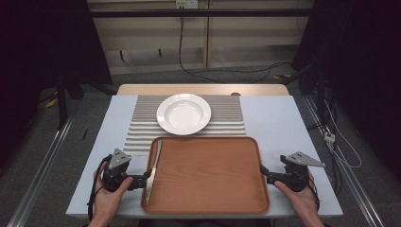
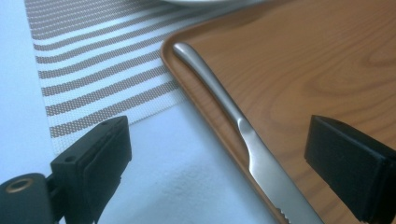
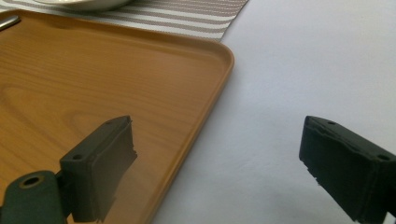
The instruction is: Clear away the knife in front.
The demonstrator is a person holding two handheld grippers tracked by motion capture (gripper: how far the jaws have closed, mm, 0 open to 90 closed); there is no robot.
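A steel table knife [image 1: 153, 170] lies lengthwise just inside the left rim of a wooden tray [image 1: 208, 179], handle pointing away from me. My left gripper [image 1: 145, 178] is open at that rim. In the left gripper view its jaws stand wide on either side of the knife [image 2: 243, 135], one over the white table and one over the tray [image 2: 303, 70], with no contact. My right gripper [image 1: 264, 173] is open at the tray's right edge. In the right gripper view its jaws straddle the tray's rim [image 3: 205, 107] and hold nothing.
Beyond the tray, a white plate [image 1: 183, 113] rests on a striped placemat [image 1: 142, 127]. All of this sits on a white tabletop [image 1: 283, 123], with bare surface left and right of the tray. Dark floor, cables and stands surround the table.
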